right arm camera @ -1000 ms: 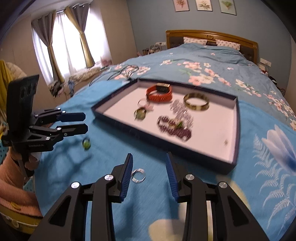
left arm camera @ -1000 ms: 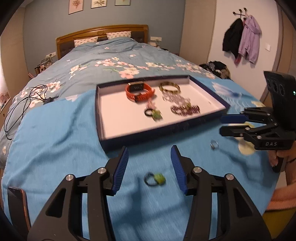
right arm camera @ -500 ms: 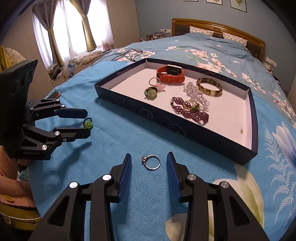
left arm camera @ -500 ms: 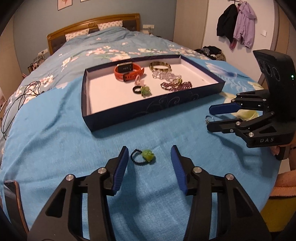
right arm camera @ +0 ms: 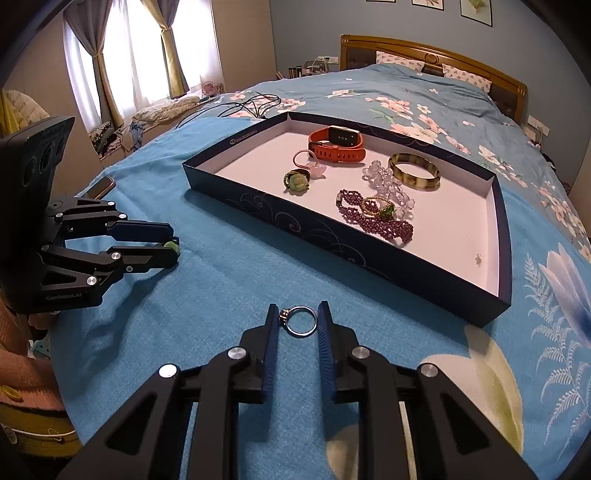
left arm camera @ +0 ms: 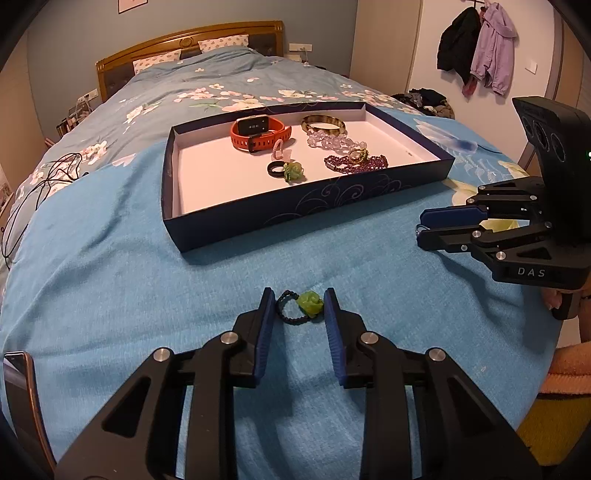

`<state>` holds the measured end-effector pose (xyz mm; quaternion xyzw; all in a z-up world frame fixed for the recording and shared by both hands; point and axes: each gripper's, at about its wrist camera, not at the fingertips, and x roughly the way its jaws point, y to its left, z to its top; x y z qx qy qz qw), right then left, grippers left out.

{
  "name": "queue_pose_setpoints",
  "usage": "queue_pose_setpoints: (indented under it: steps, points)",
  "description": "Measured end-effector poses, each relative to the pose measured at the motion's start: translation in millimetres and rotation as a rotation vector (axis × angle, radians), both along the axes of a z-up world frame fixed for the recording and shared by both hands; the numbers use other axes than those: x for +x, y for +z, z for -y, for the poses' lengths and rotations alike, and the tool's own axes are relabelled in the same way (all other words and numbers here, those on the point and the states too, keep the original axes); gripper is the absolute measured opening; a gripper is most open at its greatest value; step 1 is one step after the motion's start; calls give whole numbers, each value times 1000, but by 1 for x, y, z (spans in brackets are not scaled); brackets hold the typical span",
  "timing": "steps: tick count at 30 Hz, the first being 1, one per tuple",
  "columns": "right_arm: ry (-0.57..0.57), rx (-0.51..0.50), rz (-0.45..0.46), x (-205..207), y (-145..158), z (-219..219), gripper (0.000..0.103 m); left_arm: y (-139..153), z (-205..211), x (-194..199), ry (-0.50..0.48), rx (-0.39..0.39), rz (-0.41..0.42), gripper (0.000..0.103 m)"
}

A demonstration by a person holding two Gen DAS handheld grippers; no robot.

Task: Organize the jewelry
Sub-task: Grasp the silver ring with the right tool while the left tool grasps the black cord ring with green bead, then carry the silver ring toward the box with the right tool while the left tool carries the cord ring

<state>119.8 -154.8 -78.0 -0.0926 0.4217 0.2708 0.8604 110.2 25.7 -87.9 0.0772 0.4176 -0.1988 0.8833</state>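
Jaws of left gripper [left arm camera: 299, 308] closing around green-stone ring [left arm camera: 301, 307] on blue bedspread [left arm camera: 110, 280]; right gripper [right arm camera: 298, 320] closing around silver ring [right arm camera: 301, 320]. Neither pinched yet. Advice: squeeze square across bands, lift straight, avoid snagging cloth. Tray [right arm camera: 504, 258] beyond holds orange watch [right arm camera: 338, 144], bangle [right arm camera: 414, 171], bead bracelets, rings.

A bed with a wooden headboard [left arm camera: 188, 40] and floral blue cover [right arm camera: 406, 96] fills the room. Far left, a curtained window [right arm camera: 122, 55] glows. 2 jackets [left arm camera: 476, 40] hang on the right wall; framed pictures [right arm camera: 476, 9] hang above the headboard.
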Motion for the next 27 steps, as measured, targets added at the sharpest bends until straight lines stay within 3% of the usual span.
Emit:
queue_pose_setpoints:
  steps: [27]
  points:
    - [-73, 99, 58, -14, 20, 33, 19, 15, 8, -7, 11, -67, 35, 26]
